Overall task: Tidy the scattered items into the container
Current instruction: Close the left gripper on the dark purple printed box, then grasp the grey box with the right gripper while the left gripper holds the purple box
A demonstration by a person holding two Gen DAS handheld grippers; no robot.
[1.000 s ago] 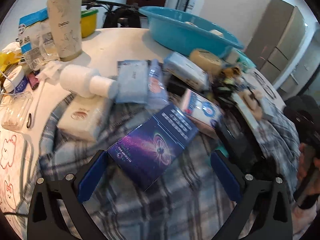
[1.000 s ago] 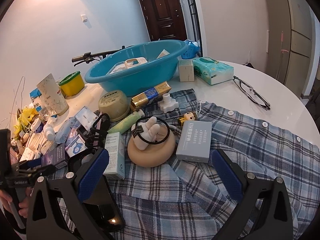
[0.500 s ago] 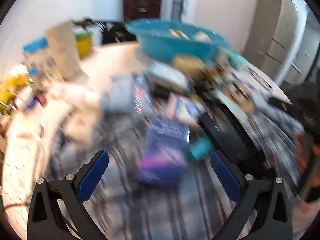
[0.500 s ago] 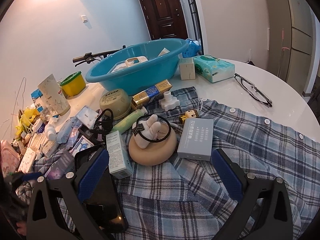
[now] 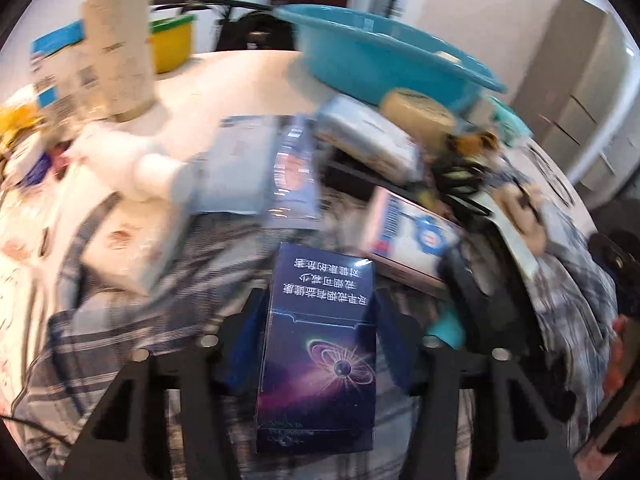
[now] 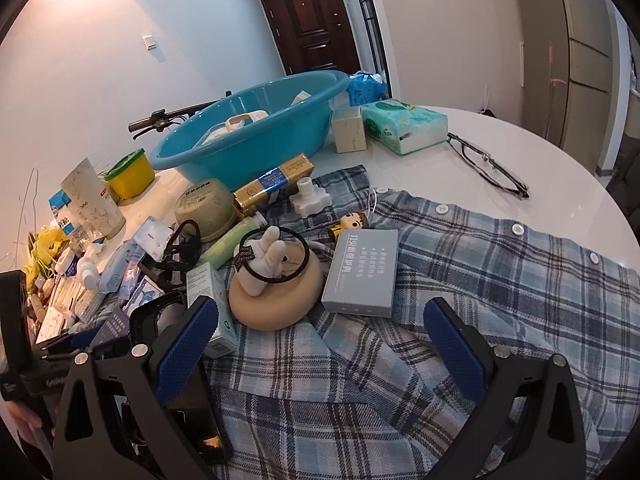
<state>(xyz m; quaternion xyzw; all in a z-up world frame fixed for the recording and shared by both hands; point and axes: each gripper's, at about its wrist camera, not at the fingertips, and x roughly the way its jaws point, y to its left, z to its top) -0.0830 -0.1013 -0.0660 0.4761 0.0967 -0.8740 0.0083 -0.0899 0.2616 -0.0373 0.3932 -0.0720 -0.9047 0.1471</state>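
My left gripper is shut on a dark blue box with a purple galaxy print, its blue pads pressed against both long sides, just above the plaid shirt. The blue basin stands at the back and holds a few items; it also shows in the right wrist view. My right gripper is open and empty over the plaid shirt, in front of a grey box and a beige round pad with a hand figure. The left gripper and its box show at the left.
Many items crowd the round white table: a green tissue pack, glasses, a gold box, a round tin, a white bottle, a yellow tub, a tall paper cup and a black phone.
My left gripper has closed on the dark blue galaxy box, which has turned to lie straight between the fingers. The right gripper has hardly moved.
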